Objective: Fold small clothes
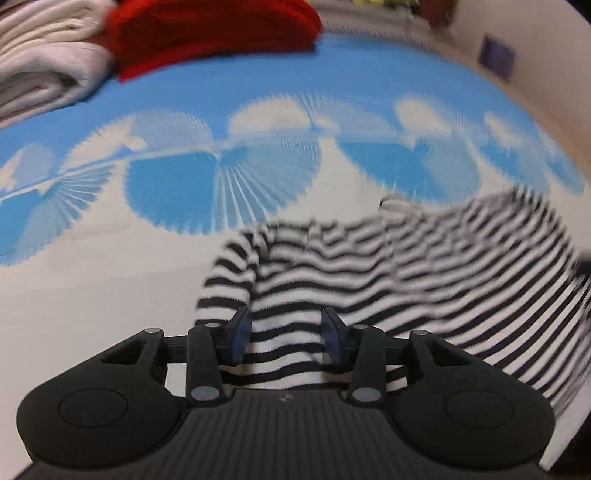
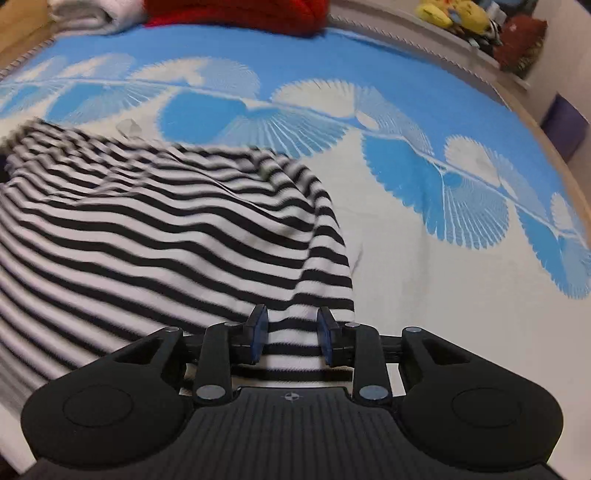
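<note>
A black-and-white striped garment (image 1: 388, 280) lies spread on a bed cover printed blue and white (image 1: 184, 177). My left gripper (image 1: 287, 334) is at the garment's left near edge, jaws apart with striped cloth between the blue pads; the cloth is slack there. In the right wrist view the same garment (image 2: 166, 229) fills the left half. My right gripper (image 2: 292, 332) is at its right near corner, jaws apart with a strip of striped cloth between them. The image is motion-blurred.
A folded red garment (image 1: 214, 33) and a folded white one (image 1: 48, 62) lie at the far side of the bed. Soft toys (image 2: 461, 16) sit on a ledge at the far right. The bed's edge (image 2: 554, 147) curves along the right.
</note>
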Motion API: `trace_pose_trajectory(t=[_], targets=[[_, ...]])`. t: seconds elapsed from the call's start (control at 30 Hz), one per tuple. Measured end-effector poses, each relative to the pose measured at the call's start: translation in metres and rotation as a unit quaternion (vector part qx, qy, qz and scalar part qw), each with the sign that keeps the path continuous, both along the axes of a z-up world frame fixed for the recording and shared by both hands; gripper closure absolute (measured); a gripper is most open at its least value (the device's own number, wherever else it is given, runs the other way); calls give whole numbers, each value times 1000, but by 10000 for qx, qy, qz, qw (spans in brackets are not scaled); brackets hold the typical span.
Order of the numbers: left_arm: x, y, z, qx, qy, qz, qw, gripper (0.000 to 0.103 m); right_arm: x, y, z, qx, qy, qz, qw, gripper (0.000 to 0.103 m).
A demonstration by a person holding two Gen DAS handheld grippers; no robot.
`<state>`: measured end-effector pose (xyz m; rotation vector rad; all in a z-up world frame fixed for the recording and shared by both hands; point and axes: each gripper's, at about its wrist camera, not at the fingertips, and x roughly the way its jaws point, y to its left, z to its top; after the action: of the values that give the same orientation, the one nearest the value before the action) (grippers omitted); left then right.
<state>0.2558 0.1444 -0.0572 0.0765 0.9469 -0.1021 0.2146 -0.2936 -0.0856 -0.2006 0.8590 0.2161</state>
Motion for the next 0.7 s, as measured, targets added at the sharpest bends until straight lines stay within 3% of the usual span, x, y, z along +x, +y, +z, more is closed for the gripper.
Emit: trace_pose_trajectory(t=[0.07,0.13,0.17,0.2,0.27,0.43,0.53,0.6,0.67,0.7], targets=[[-13,7,18,-371,-5,280,9989,55,-6,-4,-8,9,465,102,9989,66],[-30,10,34,-411,9,610,9973,55,-15,-3,-33,-749,971,173,9923,65],[-40,11,41,-394,-33,758,9963,55,-23,-4,-36,-1104,839,254,9900,62],[-52,13,48,-420,-124,879,9952,55,-25,-7,-30,-1139,734,174,9906,60],[-77,12,58,-570,-312,1052,9923,55,-29,-19,-13,-757,594,-336,9948,60],[-132,2,55,-855,-409,1392,9857,52,-73,-37,44,215,-547,-1231,9906,58],[-159,-8,31,-562,-316,1524,9862,52,-120,-38,57,537,-1097,-1467,9816,57],[-170,-14,18,-336,-208,1587,9865,52,-139,-39,60,733,-1065,-1660,9776,57],[-177,-17,12,-391,-167,1626,9858,52,-158,-40,64,1091,-1303,-1679,9710,52],[-179,-19,11,-428,-175,1625,9856,52,-163,-37,62,1026,-1335,-1657,9717,51]])
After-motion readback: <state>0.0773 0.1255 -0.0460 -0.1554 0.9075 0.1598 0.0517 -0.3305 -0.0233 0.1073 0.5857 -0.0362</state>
